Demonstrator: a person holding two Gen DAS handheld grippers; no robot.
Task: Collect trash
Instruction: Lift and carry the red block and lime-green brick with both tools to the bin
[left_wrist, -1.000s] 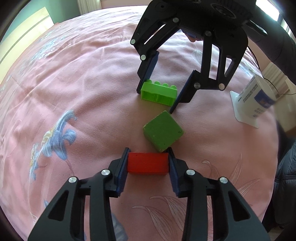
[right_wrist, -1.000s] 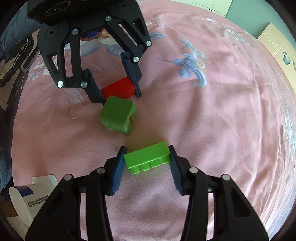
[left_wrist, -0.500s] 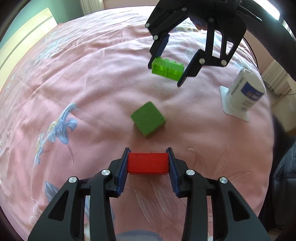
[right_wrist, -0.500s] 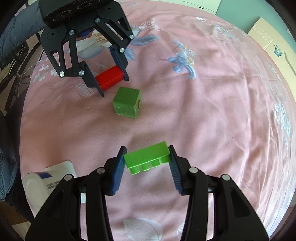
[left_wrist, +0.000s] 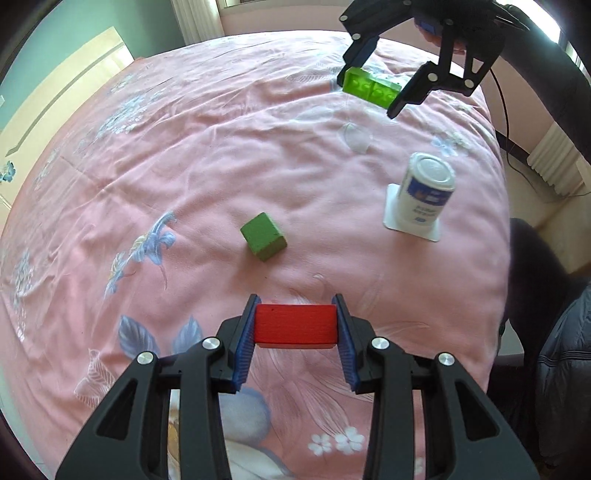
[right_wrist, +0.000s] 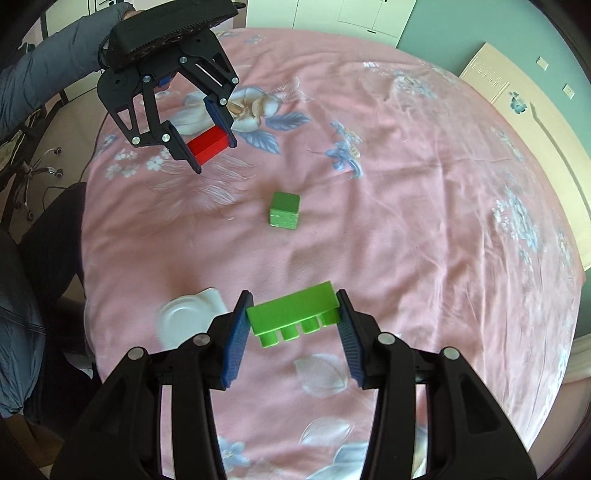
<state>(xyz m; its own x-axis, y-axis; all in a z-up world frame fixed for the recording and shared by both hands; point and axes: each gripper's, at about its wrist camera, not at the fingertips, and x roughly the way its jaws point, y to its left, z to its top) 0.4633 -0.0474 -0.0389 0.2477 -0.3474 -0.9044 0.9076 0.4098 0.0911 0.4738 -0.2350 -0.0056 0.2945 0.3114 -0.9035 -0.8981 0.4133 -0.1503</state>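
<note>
1. We've got the left gripper (left_wrist: 295, 325) clamped on a red rectangular plastic block (left_wrist: 295, 326), pads on both short ends, block clear of the pink floral bedsheet (left_wrist: 221, 155).
2. The right gripper (right_wrist: 293, 321) is clamped on a bright green studded plastic brick (right_wrist: 293, 314), studs facing the cam, brick sitting a bit skewed betw. the pads.
3. One piece is left on the sheet: a dull green foam-like cube (left_wrist: 263, 236), roughly mid-bed, well apart from both tools.
4. A white cylindrical container w/ blue label (left_wrist: 424, 190) stands upright on a white square base near the bed edge; prob. where the trash goes, but we can't tell if its top is open.
5. Risk: the skewed brick could pivot or slip if the right hand swings fast, since the grip is on the ends only.
6. Risk: the container looks narrow & tall on soft bedding, so a nudge from either tool could tip it.
7. Risk: both hands are full, so the cube can't be picked til we drop something; both converging on the container could make the tools collide.
</note>
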